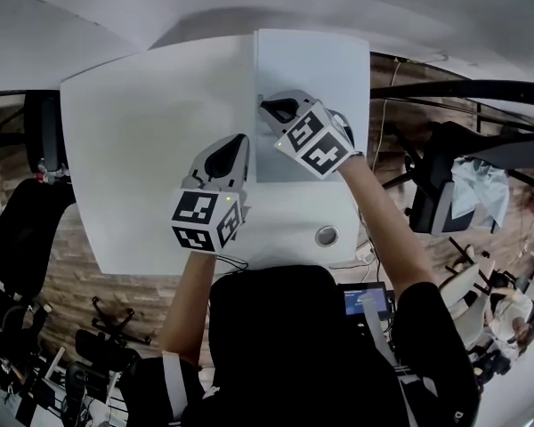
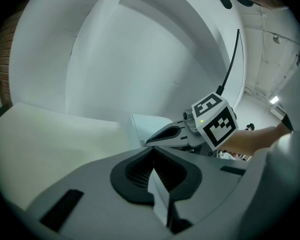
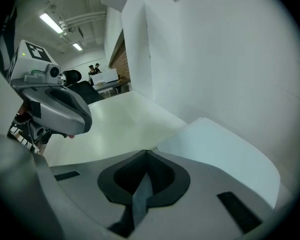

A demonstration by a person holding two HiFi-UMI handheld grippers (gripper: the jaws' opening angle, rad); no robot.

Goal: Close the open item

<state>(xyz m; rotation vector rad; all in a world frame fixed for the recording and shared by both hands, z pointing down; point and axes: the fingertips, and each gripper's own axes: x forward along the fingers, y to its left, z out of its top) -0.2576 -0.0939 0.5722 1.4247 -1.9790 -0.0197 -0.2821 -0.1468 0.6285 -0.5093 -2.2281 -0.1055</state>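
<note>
Head view: grommet (image 1: 327, 236) near right tongs (image 1: 266, 107)

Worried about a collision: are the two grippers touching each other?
Apart. The head view shows a plain gap between the left gripper and the right gripper.

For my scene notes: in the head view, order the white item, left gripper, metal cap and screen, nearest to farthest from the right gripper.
1. White item: beside the right gripper.
2. Left gripper: to its left.
3. Metal cap: table's near edge.
4. Screen: below the table.
</note>
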